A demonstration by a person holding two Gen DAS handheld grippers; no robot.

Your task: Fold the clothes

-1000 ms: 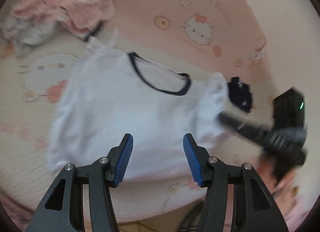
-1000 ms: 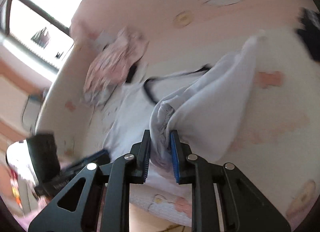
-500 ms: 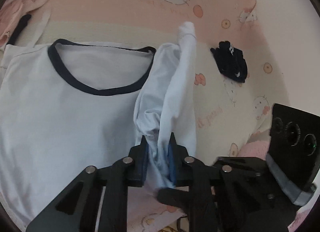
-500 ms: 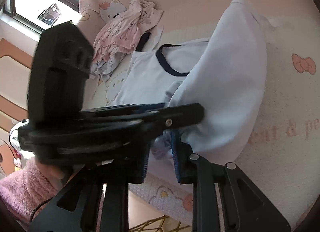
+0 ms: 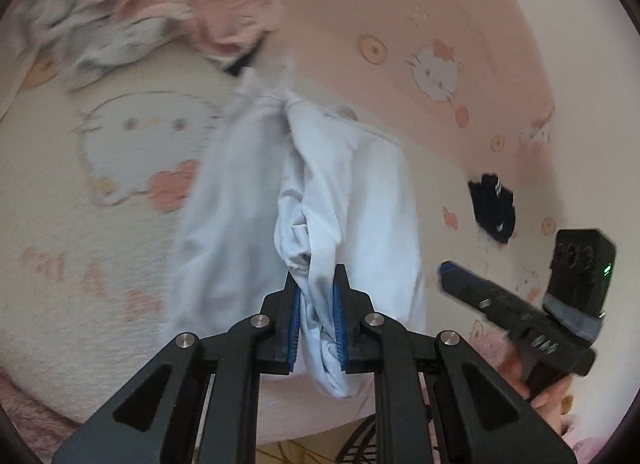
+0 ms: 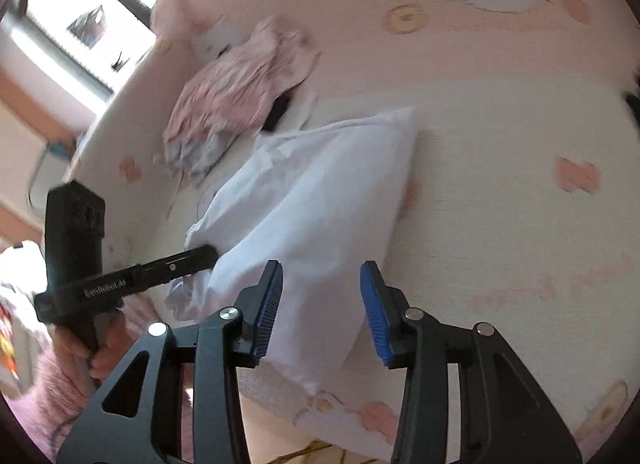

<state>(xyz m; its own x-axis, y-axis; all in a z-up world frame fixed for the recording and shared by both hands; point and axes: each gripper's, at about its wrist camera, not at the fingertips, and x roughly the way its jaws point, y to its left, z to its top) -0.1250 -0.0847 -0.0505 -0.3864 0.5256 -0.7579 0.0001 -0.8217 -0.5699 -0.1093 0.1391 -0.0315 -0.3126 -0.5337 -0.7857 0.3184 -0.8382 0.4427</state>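
Gripper work starts on the left: the left gripper (image 5: 316,324) is clamped on a bunched hem of the white T-shirt (image 5: 352,191), which lies half-folded on the bed (image 5: 100,264). That bunch should be carried across and laid flat. The right gripper (image 6: 322,304) is opening, with cloth between but unpressed; it should be withdrawn without dragging the fold.

Your left gripper (image 5: 316,304) tilts downward, its blue pads clamped on a bunched fold of the white shirt (image 5: 352,191). Your right gripper (image 6: 322,304) also tilts down; its jaws are opening, pads clear of the cloth between them.
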